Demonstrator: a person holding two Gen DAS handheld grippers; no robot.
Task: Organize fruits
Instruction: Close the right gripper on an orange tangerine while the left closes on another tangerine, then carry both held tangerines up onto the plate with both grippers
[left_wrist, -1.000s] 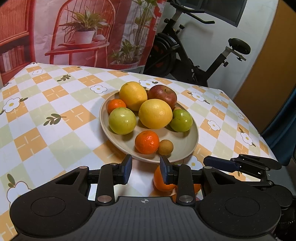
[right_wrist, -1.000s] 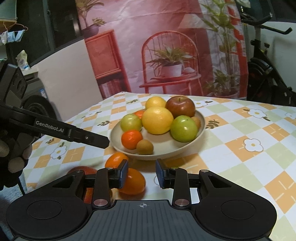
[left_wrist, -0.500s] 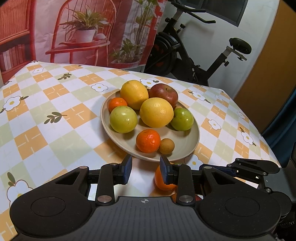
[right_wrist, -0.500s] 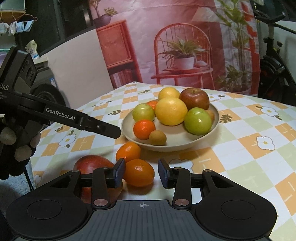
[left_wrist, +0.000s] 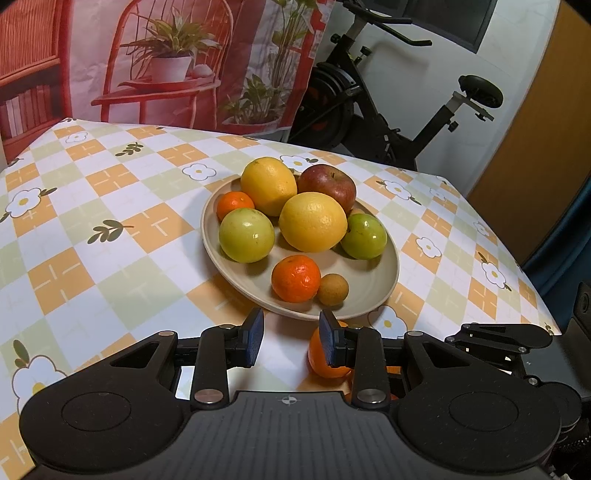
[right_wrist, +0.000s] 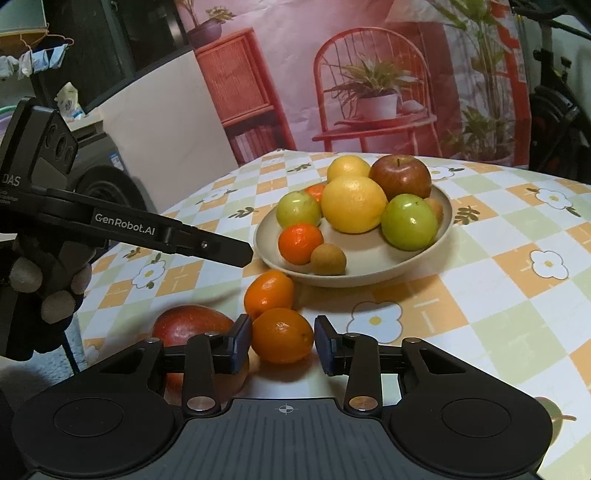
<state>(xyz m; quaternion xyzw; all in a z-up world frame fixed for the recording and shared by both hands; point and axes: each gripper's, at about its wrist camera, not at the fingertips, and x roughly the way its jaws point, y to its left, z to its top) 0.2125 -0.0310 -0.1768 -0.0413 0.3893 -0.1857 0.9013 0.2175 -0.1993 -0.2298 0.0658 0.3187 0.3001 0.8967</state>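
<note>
And here's the right gripper (right_wrist: 283, 345), blue-padded jaws closing around a smooth, glossy oval orange citrus fruit (right_wrist: 282, 335) lying on the checked tablecloth (right_wrist: 517, 295). The left pad looks right against the skin while a thin gap shows at the right pad, so not yet clenched. The fruit's long axis runs roughly across the picture, from pad to pad, its nubbed end toward the right finger. Just behind it, touching or nearly so, sits a second oval orange fruit (right_wrist: 269, 293), tilted up toward the round beige matte plate (right_wrist: 373, 275). To the left a red, smooth-skinned mango (right_wrist: 192, 323) is half hidden behind the gripper's left finger. On the plate: a dimpled yellow citrus (right_wrist: 354, 204), a shiny red apple (right_wrist: 400, 176), two waxy green round fruits, a pebbly tangerine (right_wrist: 300, 243) and a small, dull brown ball (right_wrist: 328, 259). The left gripper (left_wrist: 291, 341) hovers before the plate, its jaws narrowly parted with nothing between them; from its own camera one orange fruit (left_wrist: 320, 356) peeks out behind its right finger, mostly covered.
</note>
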